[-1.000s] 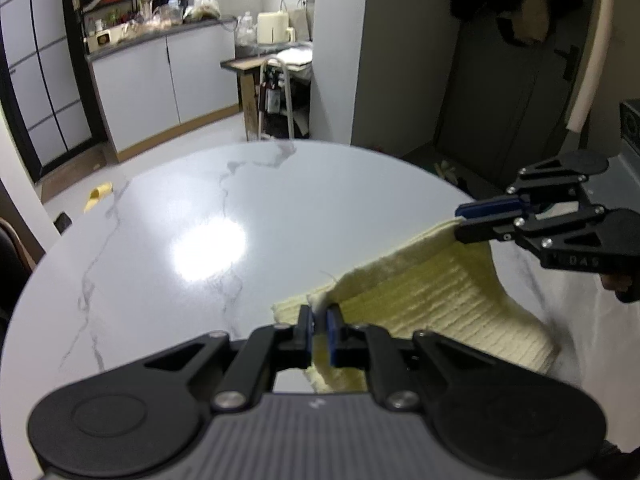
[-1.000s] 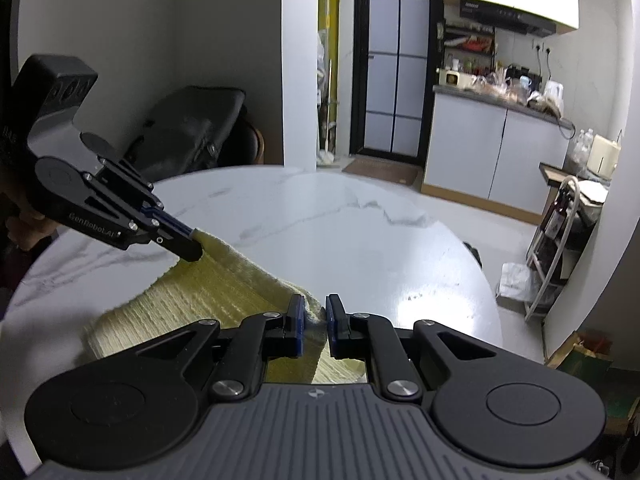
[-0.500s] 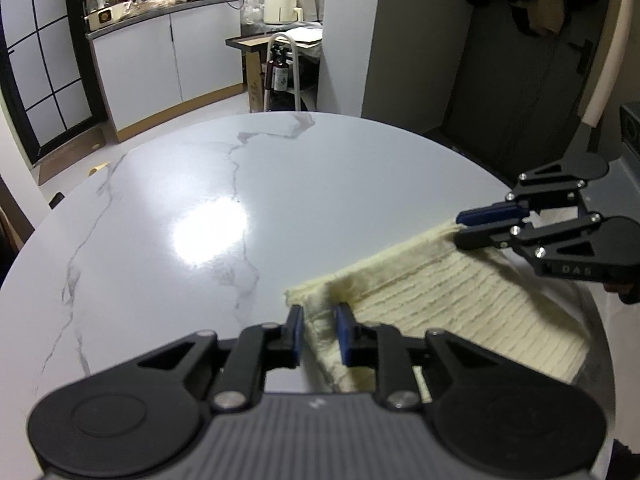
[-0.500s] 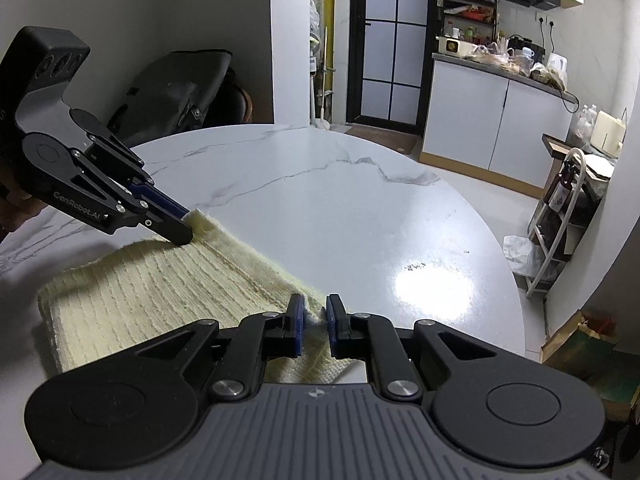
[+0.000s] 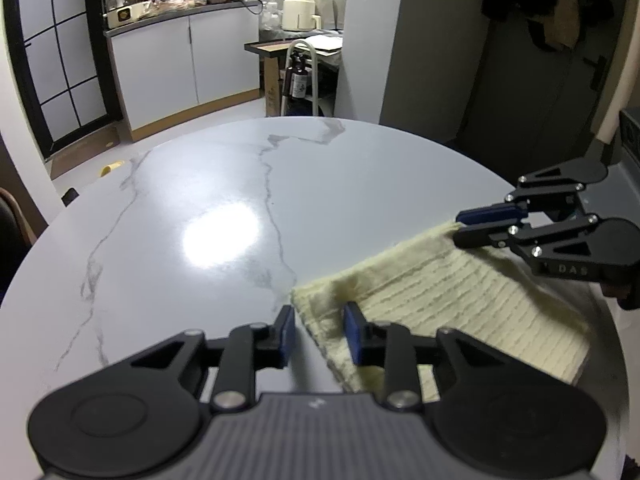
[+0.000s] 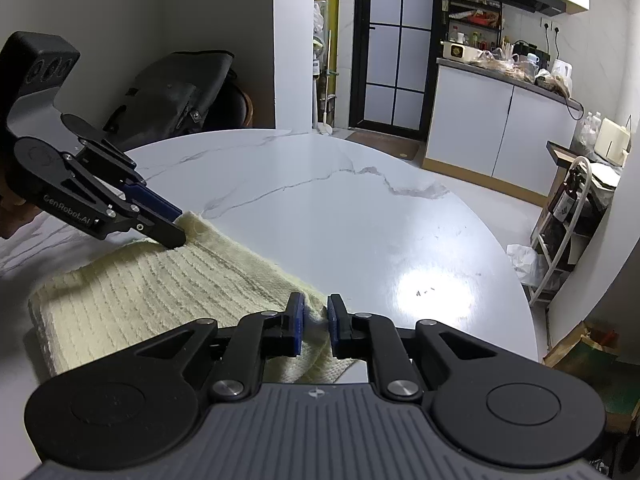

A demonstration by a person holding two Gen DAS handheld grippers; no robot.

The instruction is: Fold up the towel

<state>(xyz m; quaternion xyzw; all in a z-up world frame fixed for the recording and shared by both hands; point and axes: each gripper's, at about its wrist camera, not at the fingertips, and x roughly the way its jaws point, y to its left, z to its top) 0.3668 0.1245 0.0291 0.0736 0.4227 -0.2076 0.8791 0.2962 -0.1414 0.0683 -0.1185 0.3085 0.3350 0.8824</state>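
The left gripper (image 5: 318,330) had just been opening: its blue pads (image 5: 285,330), pinched shut on the near corner of the yellow towel (image 5: 452,304) a second before, now stood apart, with the corner lying slack between them and no pad pressing on it. The right gripper (image 6: 316,322) remained nearly closed, clamped on the other corner, a thin fold of cloth showing between its pads. Both corners had come down from the raised, draped position of a second earlier, so the towel now lay flat and doubled on the white marble table (image 5: 224,184), near its edge. By the look of it this fold was laid, and the right gripper's release would complete it
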